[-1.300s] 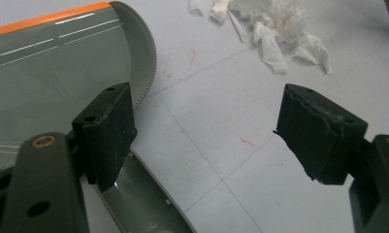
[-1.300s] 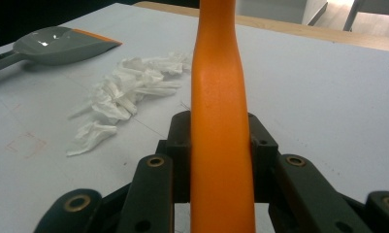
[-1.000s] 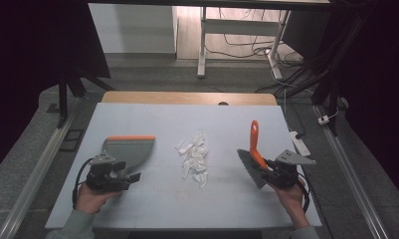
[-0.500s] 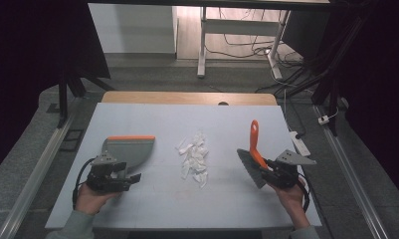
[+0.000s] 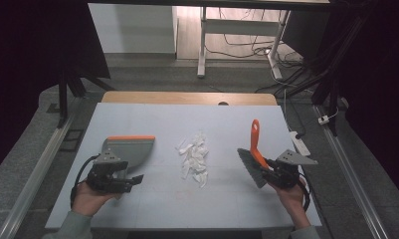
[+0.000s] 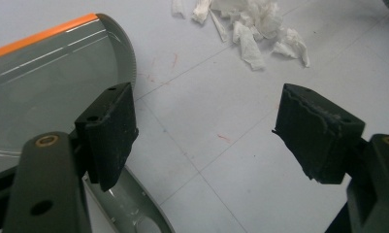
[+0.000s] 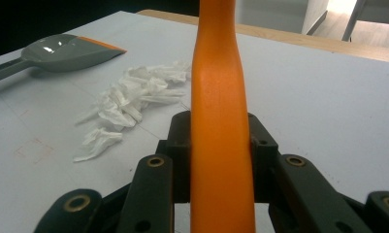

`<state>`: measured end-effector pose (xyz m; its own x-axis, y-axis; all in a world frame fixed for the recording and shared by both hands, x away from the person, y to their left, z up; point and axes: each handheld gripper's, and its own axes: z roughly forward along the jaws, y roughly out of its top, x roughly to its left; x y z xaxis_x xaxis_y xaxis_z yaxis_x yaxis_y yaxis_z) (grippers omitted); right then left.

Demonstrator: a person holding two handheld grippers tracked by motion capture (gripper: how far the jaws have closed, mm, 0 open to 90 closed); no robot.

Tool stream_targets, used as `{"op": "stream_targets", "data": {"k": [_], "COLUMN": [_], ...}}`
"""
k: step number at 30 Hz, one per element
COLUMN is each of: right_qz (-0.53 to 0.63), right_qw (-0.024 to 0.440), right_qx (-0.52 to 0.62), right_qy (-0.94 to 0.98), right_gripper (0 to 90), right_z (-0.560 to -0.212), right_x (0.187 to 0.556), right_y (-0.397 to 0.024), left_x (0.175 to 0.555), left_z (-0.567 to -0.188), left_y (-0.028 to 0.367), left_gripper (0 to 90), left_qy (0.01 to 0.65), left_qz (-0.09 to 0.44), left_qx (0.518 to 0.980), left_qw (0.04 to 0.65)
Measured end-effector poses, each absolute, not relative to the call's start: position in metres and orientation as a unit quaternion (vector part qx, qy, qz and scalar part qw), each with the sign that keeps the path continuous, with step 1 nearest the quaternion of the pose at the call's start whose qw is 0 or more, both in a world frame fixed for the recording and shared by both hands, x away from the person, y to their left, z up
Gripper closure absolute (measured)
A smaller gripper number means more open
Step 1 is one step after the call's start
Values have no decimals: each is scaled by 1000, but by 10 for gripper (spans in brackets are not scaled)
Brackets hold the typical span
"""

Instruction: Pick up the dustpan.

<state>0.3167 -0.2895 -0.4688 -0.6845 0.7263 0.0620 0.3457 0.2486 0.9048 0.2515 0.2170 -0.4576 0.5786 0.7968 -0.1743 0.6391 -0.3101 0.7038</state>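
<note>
A grey dustpan (image 5: 128,148) with an orange front lip lies flat at the table's left. My left gripper (image 5: 129,174) hovers at its near end, jaws open. In the left gripper view (image 6: 206,116) nothing lies between the pads, and the dustpan (image 6: 41,82) and its handle (image 6: 134,204) sit by the left jaw. A pile of torn white paper scraps (image 5: 194,158) lies mid-table. My right gripper (image 5: 267,168) is shut on the orange handle of a brush (image 5: 255,142), whose dark bristles (image 5: 250,167) point left towards the scraps. The right gripper view (image 7: 220,127) shows that handle (image 7: 216,87) clamped between both jaws.
The pale blue table top (image 5: 212,119) has a wooden strip (image 5: 187,97) along its far edge. Metal rails (image 5: 38,169) run along both sides. A desk frame and cables (image 5: 247,50) stand on the floor beyond. Open surface lies between the scraps and each tool.
My left gripper has lifted a little above the dustpan's handle end. The right gripper and the brush have stayed where they were.
</note>
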Motion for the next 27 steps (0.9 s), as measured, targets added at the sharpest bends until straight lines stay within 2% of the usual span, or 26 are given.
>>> {"op": "stream_targets", "data": {"k": [11, 13, 17, 27], "right_qz": [512, 512, 511, 505], "right_qw": [182, 181, 181, 181], "right_qx": [353, 351, 353, 349], "right_qy": [762, 763, 763, 769], "right_gripper": [702, 701, 701, 701], "right_z": [-468, -468, -468, -470], "right_x": [316, 317, 317, 317], "right_y": [-288, -288, -286, -283], "left_x": [259, 263, 267, 272], "left_z": [-435, -433, -431, -449], "left_y": [213, 211, 213, 215], "left_gripper": [221, 211, 195, 139], "left_qy": [506, 516, 530, 553], "left_qz": [91, 88, 96, 89], "left_qx": [780, 785, 779, 775], "left_qw": [356, 332, 321, 293]}}
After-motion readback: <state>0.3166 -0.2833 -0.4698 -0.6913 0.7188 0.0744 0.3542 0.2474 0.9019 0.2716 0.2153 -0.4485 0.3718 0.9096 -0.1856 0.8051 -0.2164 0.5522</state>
